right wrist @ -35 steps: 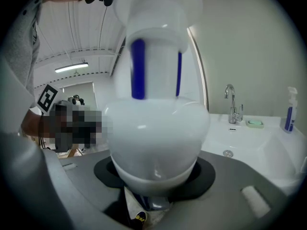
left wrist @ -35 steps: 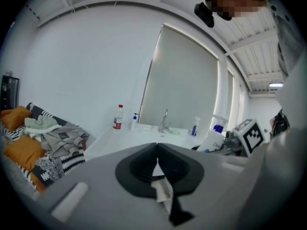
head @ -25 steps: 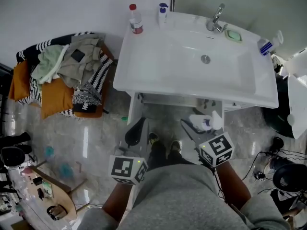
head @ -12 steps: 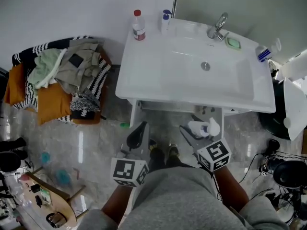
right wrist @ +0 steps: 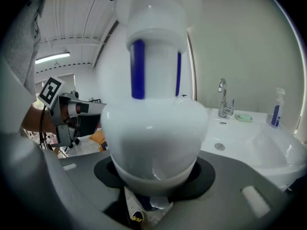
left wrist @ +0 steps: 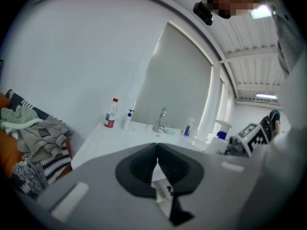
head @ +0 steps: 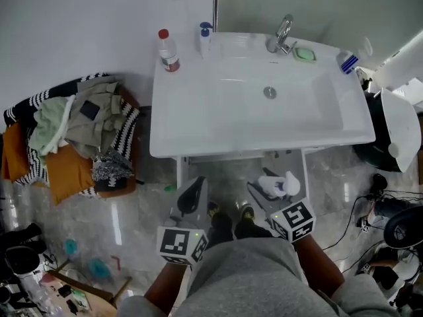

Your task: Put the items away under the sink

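Both grippers have dipped a touch in front of the sink. The right gripper has its jaws spread wide and clamped round the white spray bottle, just off the sink's front edge, while the left gripper hangs alongside, jaws pressed together on nothing. Looks like the carry-in step: next the bottle should go lower and forward, under that front lip.

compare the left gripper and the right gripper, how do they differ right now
The left gripper has its jaws together with nothing between them; the right gripper is clamped on a white spray bottle. In the head view the left gripper is left of the person's shoes, the right gripper right of them. Both carry a marker cube.
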Available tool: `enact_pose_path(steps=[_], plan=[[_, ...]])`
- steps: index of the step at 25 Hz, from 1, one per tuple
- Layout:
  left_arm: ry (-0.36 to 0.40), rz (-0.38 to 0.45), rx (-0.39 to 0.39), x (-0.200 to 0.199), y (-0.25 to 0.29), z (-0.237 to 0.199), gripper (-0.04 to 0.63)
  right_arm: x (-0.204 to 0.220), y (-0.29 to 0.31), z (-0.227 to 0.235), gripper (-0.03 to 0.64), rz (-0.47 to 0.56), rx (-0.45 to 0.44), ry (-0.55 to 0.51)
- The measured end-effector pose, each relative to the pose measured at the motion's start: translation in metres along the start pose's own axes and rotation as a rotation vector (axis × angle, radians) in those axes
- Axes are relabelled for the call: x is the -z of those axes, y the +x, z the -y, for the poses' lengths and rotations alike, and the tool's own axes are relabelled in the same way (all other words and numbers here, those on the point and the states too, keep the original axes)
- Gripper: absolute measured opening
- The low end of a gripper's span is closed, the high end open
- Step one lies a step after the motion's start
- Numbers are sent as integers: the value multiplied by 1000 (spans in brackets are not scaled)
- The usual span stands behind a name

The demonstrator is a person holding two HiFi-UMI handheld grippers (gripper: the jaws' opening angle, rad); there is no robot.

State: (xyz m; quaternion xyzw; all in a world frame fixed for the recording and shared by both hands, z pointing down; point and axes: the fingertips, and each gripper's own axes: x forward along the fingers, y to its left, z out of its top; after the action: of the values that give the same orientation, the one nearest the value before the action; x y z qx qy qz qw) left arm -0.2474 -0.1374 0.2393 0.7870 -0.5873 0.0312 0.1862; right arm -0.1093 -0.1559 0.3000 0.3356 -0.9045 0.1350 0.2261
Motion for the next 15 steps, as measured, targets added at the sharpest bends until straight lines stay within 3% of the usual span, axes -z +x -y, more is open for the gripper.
enact_pose_path(steps=[8,15], plan=[[85,-69,84,19,46,17,11,20,-9,23,242,-4,83,73],[108,-113,52,41,84,25,11,44,-19,50,242,-15,112,113]])
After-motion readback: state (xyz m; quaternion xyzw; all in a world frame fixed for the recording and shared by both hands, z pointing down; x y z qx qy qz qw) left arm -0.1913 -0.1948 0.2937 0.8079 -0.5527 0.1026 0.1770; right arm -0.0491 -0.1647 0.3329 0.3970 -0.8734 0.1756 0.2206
